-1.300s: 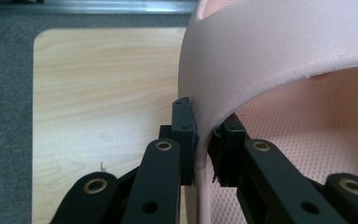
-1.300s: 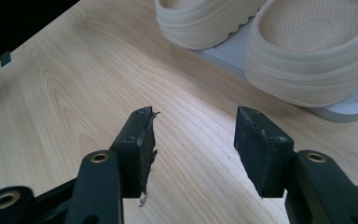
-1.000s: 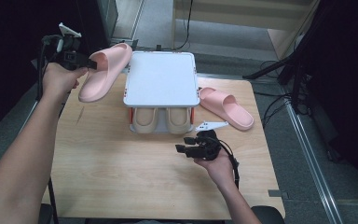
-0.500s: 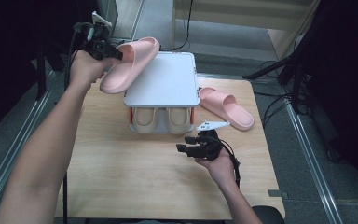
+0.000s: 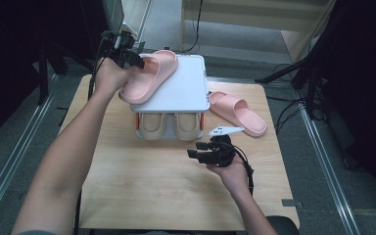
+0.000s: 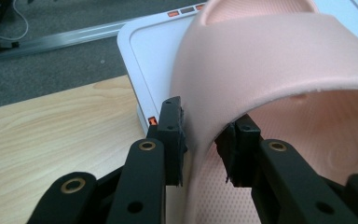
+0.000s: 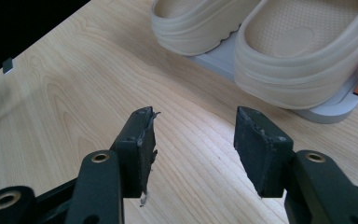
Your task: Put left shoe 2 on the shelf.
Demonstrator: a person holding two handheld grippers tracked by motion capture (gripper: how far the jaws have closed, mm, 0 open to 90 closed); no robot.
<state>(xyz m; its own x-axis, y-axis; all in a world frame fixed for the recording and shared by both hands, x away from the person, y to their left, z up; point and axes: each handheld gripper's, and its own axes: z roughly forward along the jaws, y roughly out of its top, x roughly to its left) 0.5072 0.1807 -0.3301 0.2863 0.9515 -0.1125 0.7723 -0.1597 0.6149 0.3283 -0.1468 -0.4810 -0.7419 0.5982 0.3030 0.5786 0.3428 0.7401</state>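
Wooden table (image 5: 127, 196) — rack (image 5: 196, 100) holding beige slippers (image 5: 171, 125), pink slipper (image 5: 149, 76) on top.

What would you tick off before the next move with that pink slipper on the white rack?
1. Pink slipper resting on the rack's top shelf: ok, though one end seems to overhang the left edge.
2. Left gripper let go: cannot tell. Its jaws have just been opening, the slipper's strap is between them, and the pads sit very close to it.
3. Right gripper free: ok, open and empty over the table.
4. Second pink slipper reachable: ok, lying on the table right of the rack.
5. Beige pair in place on the lower shelf: ok.
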